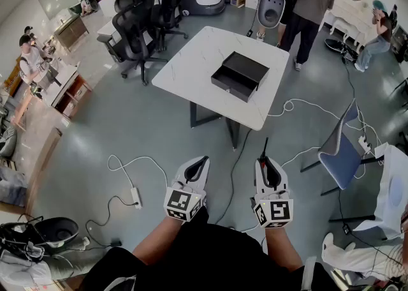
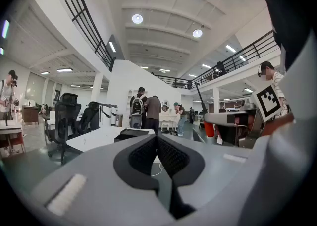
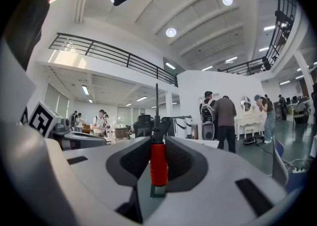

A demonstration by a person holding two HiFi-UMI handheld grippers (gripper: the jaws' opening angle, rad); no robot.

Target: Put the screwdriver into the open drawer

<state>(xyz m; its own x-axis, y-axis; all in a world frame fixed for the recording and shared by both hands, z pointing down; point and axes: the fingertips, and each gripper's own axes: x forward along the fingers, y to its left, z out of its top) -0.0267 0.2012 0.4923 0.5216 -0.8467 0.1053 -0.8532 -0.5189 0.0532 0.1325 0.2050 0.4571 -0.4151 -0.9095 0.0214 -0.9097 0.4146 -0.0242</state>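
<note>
Carrying the screwdriver (image 3: 158, 165) level, red handle pinched between the pads of the right tool (image 3: 158, 140), shaft aimed forward, probably to go in tip first. Well short of the open drawer (image 1: 241, 74), set toward the right edge of the desk (image 1: 185, 69). Left tool (image 2: 157, 143) closed on nothing, held alongside, likely just out of the way.

A white table (image 1: 191, 69) stands on a grey floor (image 1: 95, 130), black office chairs (image 1: 135, 31) near it, round ceiling lights (image 2: 137, 19) overhead.

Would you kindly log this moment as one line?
right gripper: shut on screwdriver | left gripper: shut, empty | drawer: open on table ahead
</note>
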